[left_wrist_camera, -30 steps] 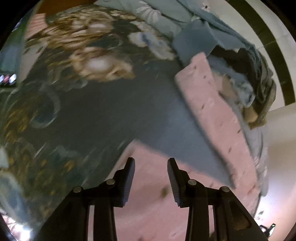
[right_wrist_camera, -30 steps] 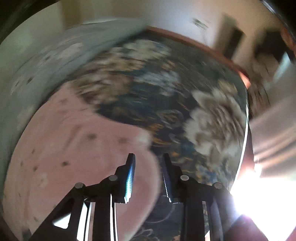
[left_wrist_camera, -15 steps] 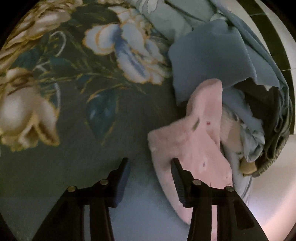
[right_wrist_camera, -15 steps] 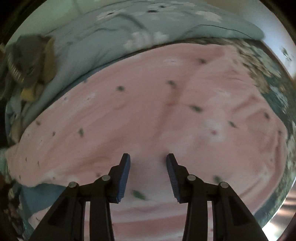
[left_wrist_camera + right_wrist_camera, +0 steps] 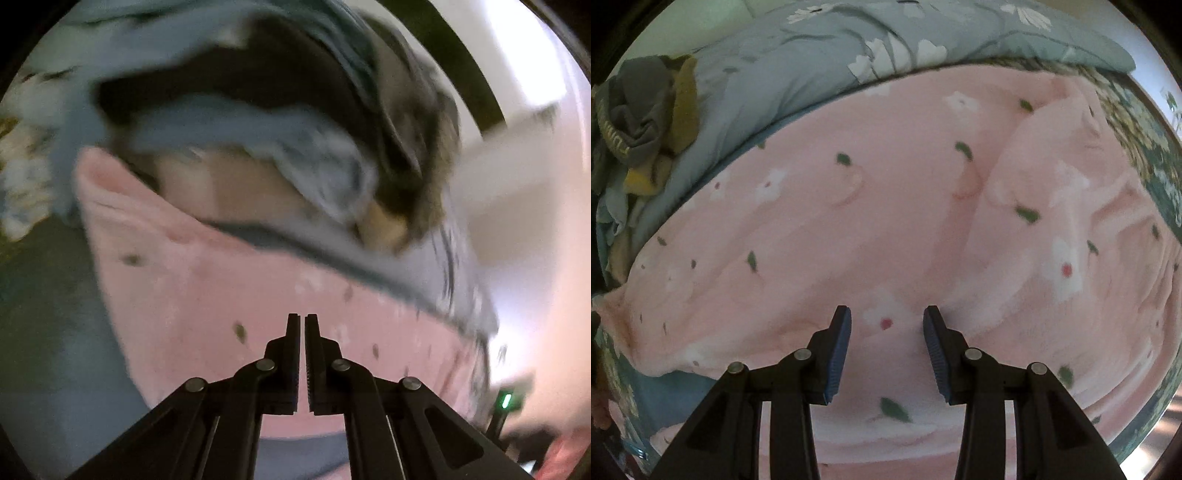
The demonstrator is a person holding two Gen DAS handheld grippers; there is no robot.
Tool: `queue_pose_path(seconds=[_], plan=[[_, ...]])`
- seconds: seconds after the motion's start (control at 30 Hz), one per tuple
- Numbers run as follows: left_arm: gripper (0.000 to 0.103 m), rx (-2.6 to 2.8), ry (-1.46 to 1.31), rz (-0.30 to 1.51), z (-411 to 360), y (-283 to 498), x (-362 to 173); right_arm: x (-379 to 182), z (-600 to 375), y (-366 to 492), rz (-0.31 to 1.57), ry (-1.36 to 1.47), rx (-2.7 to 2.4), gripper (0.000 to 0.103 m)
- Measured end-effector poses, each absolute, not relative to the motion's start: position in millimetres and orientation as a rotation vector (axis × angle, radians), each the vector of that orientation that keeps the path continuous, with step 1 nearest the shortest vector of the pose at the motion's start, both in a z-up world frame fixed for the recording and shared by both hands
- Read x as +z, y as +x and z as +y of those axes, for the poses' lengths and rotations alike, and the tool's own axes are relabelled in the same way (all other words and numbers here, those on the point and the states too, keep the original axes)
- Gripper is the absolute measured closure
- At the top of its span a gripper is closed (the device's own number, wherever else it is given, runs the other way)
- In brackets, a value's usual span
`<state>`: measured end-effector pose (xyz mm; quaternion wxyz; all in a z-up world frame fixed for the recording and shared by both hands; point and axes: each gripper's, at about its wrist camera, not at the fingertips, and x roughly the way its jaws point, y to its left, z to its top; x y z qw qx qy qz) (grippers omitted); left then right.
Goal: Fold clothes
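Clothes pile (image 5: 280, 122) motion-blurred, items indistinct; pink garment (image 5: 886, 240) cut off, perhaps pyjamas.

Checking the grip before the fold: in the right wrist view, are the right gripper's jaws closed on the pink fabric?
No, the right gripper stands with its jaws apart over the pink flowered garment, fabric showing in the gap.

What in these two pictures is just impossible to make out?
- Left wrist view: motion blur smears the heap of clothes, so its separate pieces cannot be told apart.
- Left wrist view: whether the left gripper, jaws together, pinches the pink garment is hidden behind its own fingers.
- Right wrist view: the pink garment's shape; the picture's edge and the right gripper cut it off.
- Right wrist view: lettering on the grey cloth is too small.
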<state>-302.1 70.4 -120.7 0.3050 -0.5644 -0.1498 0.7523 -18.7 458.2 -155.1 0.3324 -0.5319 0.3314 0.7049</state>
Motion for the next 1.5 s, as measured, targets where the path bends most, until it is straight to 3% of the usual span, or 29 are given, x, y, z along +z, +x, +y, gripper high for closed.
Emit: queue_pose_path(seconds=[0.13,0.27,0.43,0.53,0.67,0.8,0.83,0.87,0.9,1.03,1.13,1.23,1.4,1.5], plan=[[0.098,2.080,-1.507,-0.362,39,-281,-124,-159,458,-13,0.892,-1.390,1.853,0.061],[0.074,2.245,-1.583,-0.487,-33,-286,-143,-163,461,-9,0.920,-1.380,1.854,0.061],[0.074,2.247,-1.638,-0.677,-67,-298,-169,-169,456,-11,0.907,-1.384,1.851,0.061],[0.070,2.242,-1.597,-0.620,-48,-303,-166,-169,453,-14,0.892,-1.390,1.853,0.061],[0.057,2.252,-1.553,-0.323,8,-311,-158,-170,453,-16,0.897,-1.393,1.851,0.061],[0.060,2.313,-1.589,-0.069,42,-320,-169,-170,452,-16,0.907,-1.392,1.851,0.061],[0.068,2.320,-1.598,-0.060,43,-321,-171,-170,452,-15,0.913,-1.391,1.852,0.061],[0.091,2.330,-1.601,-0.062,42,-321,-172,-170,452,-15,0.919,-1.391,1.853,0.061],[0.097,2.340,-1.604,-0.063,41,-321,-173,-171,453,-15,0.925,-1.390,1.853,0.061],[0.097,2.458,-1.522,-0.233,5,-315,-153,-171,452,-15,0.939,-1.387,1.857,0.061],[0.097,2.546,-1.453,-0.488,-42,-303,-135,-171,451,-15,0.946,-1.384,1.863,0.061],[0.097,2.553,-1.531,-0.672,-75,-294,-154,-172,451,-13,0.969,-1.373,1.865,0.061],[0.097,2.456,-1.757,-0.789,-83,-293,-213,-171,446,-17,0.973,-1.369,1.860,0.061],[0.095,2.366,-1.771,-0.936,-89,-293,-217,-164,443,-16,0.981,-1.365,1.864,0.061]])
